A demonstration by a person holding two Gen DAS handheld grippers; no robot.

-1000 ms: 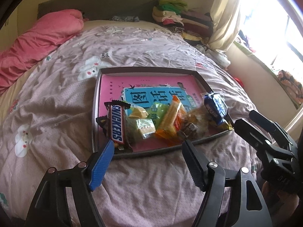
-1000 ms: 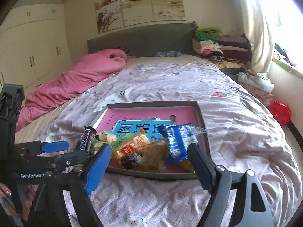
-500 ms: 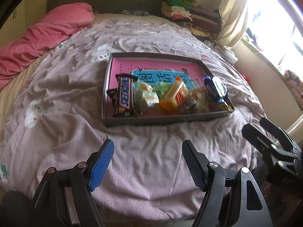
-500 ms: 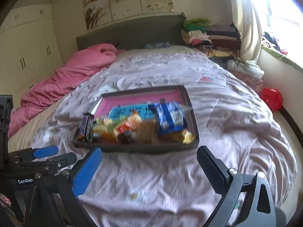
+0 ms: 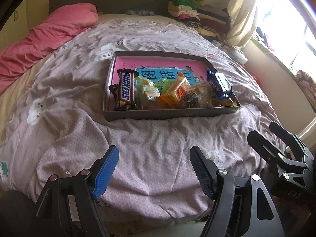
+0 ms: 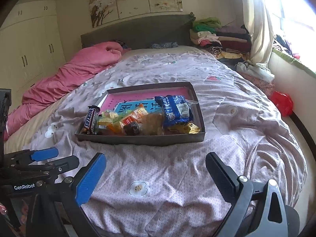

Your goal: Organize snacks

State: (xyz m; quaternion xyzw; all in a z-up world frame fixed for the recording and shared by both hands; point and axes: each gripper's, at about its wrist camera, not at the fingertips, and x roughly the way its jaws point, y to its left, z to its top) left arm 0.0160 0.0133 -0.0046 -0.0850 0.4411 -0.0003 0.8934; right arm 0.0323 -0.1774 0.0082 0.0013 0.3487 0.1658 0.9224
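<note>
Snacks (image 5: 169, 90) all heaped in tray (image 5: 171, 114) on bed (image 5: 138, 148). Left claw (image 5: 154, 169) and right claw (image 6: 156, 175) wide, empty. Probably done.

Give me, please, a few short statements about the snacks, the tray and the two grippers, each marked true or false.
1. The Snickers bar lies at the left end of the row of snacks in the tray. True.
2. The left gripper is shut on a snack. False: its jaws are open and hold nothing.
3. The blue packet sits at the right end of the row. True.
4. The tray stands on a wooden table. False: it rests on the bed cover.
5. The right gripper touches the tray. False: it hangs open on the near side of the tray, apart from it.
</note>
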